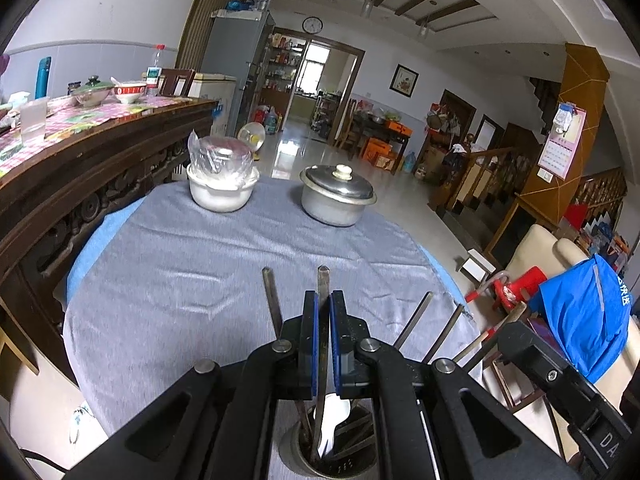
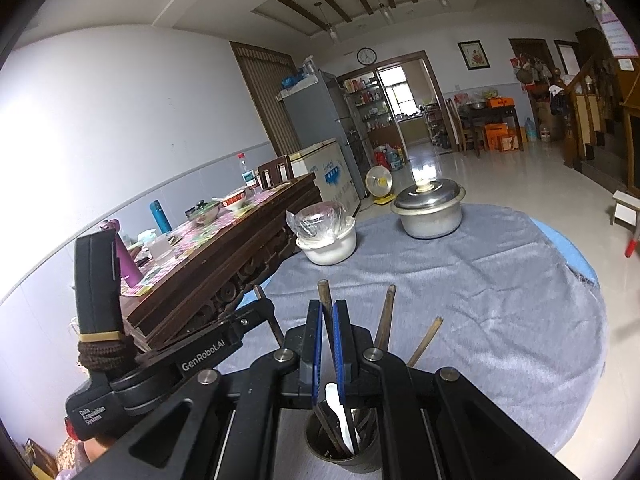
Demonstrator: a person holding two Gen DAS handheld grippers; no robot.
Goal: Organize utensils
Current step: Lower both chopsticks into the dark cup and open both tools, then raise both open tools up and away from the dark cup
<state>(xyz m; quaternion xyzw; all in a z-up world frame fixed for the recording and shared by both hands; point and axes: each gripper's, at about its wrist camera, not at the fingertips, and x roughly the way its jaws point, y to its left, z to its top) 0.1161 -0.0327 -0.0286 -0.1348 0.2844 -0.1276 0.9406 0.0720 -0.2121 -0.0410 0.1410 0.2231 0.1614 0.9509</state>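
Note:
A metal utensil cup point(image 1: 332, 466) stands at the near edge of the round table, below both grippers; it also shows in the right wrist view point(image 2: 344, 458). It holds several dark chopsticks and a white plastic spoon point(image 2: 339, 412). My left gripper point(image 1: 323, 300) is shut on one chopstick point(image 1: 323, 280) that sticks up past the pads. My right gripper point(image 2: 327, 312) is shut on another chopstick point(image 2: 324, 292). The left gripper's body shows at the left of the right wrist view point(image 2: 168, 364).
A grey cloth point(image 1: 240, 264) covers the table. At its far side stand a white bowl with a plastic-wrapped bowl on top point(image 1: 222, 184) and a lidded metal pot point(image 1: 336, 198). A dark wooden table point(image 1: 80, 152) is at the left. Chairs and a blue bag point(image 1: 584, 320) are at the right.

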